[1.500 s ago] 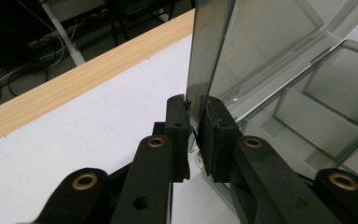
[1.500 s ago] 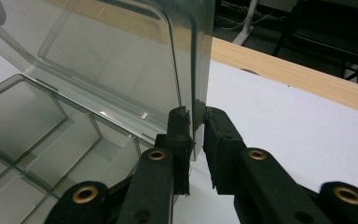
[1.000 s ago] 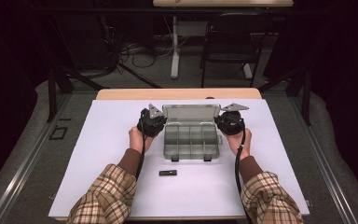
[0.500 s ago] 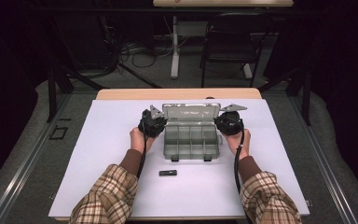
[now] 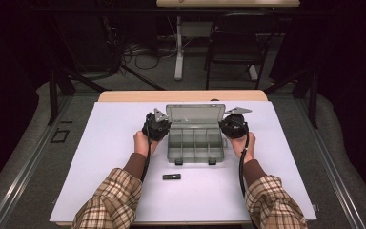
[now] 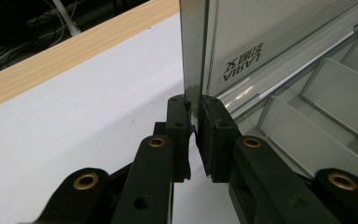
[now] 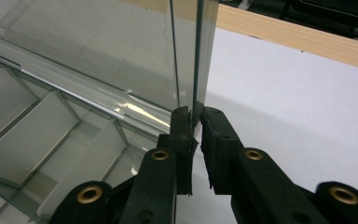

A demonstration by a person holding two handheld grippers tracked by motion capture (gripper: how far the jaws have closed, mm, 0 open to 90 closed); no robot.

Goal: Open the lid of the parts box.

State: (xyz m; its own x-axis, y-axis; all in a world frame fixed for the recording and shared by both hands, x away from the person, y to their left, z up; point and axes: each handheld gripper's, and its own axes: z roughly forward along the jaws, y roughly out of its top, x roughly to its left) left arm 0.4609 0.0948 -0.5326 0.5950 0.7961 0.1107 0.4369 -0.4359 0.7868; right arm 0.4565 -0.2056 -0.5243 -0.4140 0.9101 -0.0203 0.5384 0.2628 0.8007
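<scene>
While the clear compartment box (image 5: 195, 140) sits in the middle of the white surface (image 5: 105, 167), a little nearer the far edge, its lid (image 5: 195, 116) stands upright at the back, and both grippers are on that lid. The left gripper (image 5: 158, 128) has its fingers (image 6: 179, 126) clamped on the lid's left side edge, one finger on the outside, the other on the inside, right down near the hinge line. Over on the other end, the right gripper (image 5: 232, 126) does the same: its fingers (image 7: 182, 130) are closed on the lid's right side edge, pinching the thin clear wall between them. In the left gripper view you can read mirrored lettering through the lid (image 6: 270, 42), and the box's dividers (image 6: 307, 135) run away below it. The right gripper view shows the empty compartments (image 7: 37, 135) stretching off to the left. A small black object (image 5: 171, 176) lies alone on the surface toward the near edge, well apart from the box. Plaid sleeves (image 5: 114, 202) come in from the near side.
</scene>
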